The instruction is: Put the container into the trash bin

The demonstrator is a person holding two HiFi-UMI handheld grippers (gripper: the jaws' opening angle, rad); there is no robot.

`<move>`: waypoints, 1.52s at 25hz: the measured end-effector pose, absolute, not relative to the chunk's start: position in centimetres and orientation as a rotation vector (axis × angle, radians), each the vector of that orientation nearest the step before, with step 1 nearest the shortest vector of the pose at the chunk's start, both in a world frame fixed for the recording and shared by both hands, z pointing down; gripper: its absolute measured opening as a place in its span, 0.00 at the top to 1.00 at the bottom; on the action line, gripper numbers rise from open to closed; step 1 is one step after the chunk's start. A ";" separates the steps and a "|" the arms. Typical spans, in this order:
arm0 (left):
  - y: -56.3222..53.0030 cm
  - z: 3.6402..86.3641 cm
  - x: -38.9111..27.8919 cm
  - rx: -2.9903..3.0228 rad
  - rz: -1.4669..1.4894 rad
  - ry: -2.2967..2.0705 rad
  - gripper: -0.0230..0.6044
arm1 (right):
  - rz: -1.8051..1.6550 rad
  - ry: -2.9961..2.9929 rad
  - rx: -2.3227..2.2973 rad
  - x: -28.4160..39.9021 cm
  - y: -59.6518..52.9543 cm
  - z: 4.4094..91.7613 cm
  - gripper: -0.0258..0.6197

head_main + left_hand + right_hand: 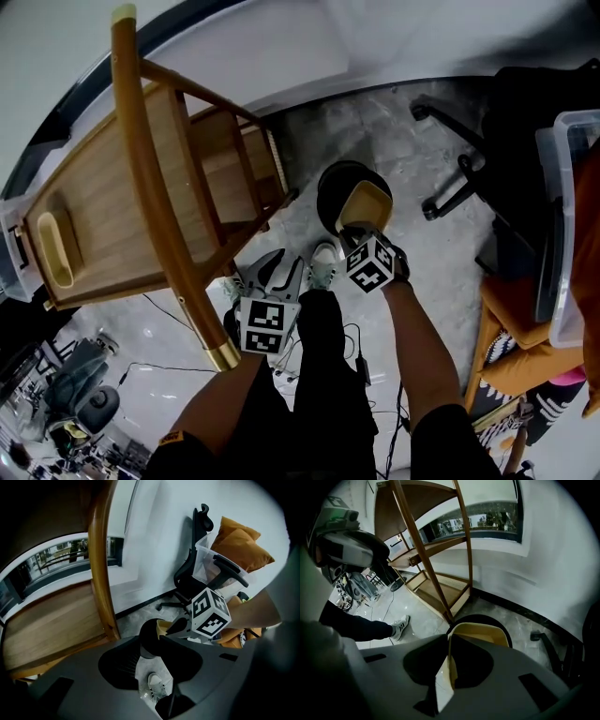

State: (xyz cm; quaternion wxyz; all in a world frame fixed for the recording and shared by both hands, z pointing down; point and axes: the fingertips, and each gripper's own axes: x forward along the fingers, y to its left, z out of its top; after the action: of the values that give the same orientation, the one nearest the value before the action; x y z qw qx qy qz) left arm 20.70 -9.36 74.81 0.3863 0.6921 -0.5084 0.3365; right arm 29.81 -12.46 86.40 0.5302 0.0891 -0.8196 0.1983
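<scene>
The yellow container (366, 206) hangs over the black trash bin (330, 187), pinched by one wall in the right gripper (352, 229). Released off-centre, it may catch the rim and tumble onto the floor (412, 159). The left gripper (277, 272) idles, slightly parted, empty.

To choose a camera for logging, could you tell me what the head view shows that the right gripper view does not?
Head view only: a second yellow container on the wooden shelf, and a clear plastic box. Right gripper view only: the right tool pinching the wall of the yellow container, and a window. Both: that container over the black trash bin, and the shelf.
</scene>
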 end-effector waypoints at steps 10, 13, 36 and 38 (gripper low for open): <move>-10.0 75.1 20.9 1.767 0.843 -1.300 0.76 | 0.470 -1.930 0.206 30.2 -13.3 87.6 0.88; -9.9 74.9 21.0 1.772 0.838 -1.299 0.76 | 0.469 -1.919 0.210 30.4 -13.4 87.9 0.85; -8.7 64.2 22.9 1.847 0.822 -1.271 0.82 | 0.633 -2.008 0.529 32.0 -12.4 70.3 0.80; -8.7 62.3 23.4 1.847 0.785 -1.266 0.83 | 0.633 -2.022 0.579 32.2 -12.5 67.3 0.82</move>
State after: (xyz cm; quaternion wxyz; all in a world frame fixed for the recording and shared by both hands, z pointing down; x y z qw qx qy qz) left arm 23.40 -8.69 62.29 0.3751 0.7216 -0.4946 0.3066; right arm 32.18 -12.51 67.25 0.4552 0.2347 -0.8196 0.2567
